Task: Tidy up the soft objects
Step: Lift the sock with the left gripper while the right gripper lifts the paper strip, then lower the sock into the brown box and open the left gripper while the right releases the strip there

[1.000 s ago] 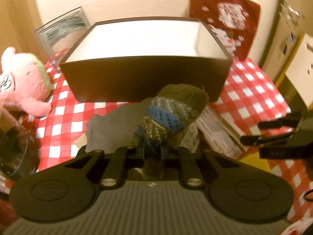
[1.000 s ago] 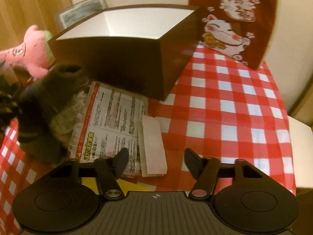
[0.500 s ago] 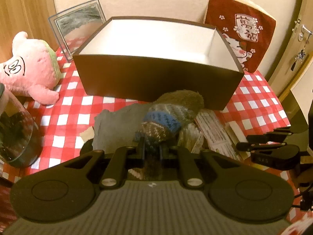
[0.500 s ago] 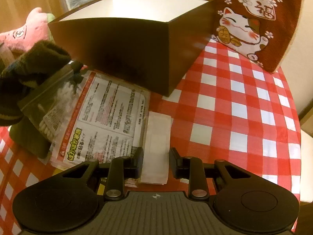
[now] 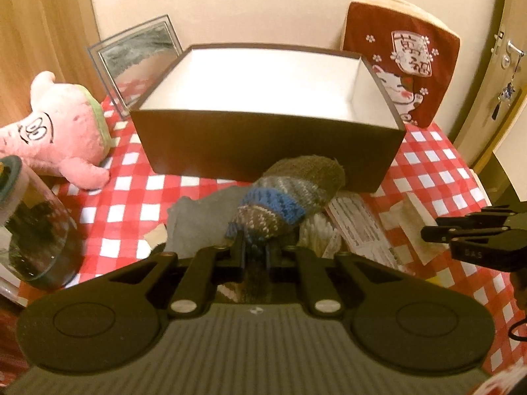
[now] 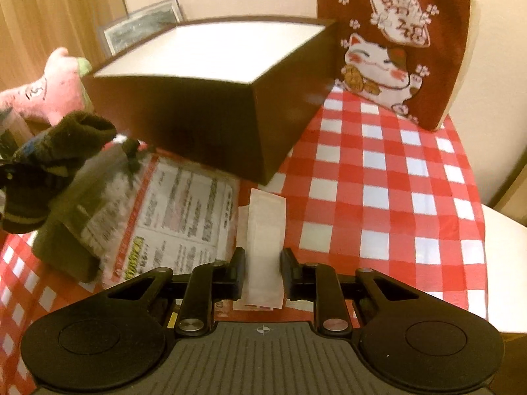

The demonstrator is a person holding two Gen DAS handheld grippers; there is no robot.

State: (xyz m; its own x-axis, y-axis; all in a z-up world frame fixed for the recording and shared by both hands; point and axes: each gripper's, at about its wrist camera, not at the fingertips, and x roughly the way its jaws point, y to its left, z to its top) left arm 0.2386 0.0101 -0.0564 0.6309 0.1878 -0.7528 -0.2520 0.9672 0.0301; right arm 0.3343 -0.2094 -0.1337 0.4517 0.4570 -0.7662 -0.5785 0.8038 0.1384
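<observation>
My left gripper [image 5: 255,251] is shut on a striped knitted sock [image 5: 290,194] and holds it above the table, in front of the dark brown box [image 5: 263,144] with a white inside. The sock also shows at the left of the right wrist view [image 6: 49,161]. A grey cloth [image 5: 201,220] lies under the sock. A pink plush toy [image 5: 56,131] sits left of the box. My right gripper [image 6: 262,270] is part open, its fingers on either side of a white paper strip [image 6: 265,230] without touching it; it also shows in the left wrist view [image 5: 474,237].
A printed leaflet [image 6: 178,217] and a plastic bag of cotton swabs [image 6: 98,197] lie on the red checked tablecloth [image 6: 378,197]. A red lucky-cat cushion [image 6: 392,42] leans on the wall at right. A picture frame [image 5: 138,59] stands back left. A glass jar [image 5: 29,227] is at left.
My left gripper has lifted and pulled back with the sock, so the box's inside shows more. My right gripper closed from wide open to a narrow gap around the paper strip.
</observation>
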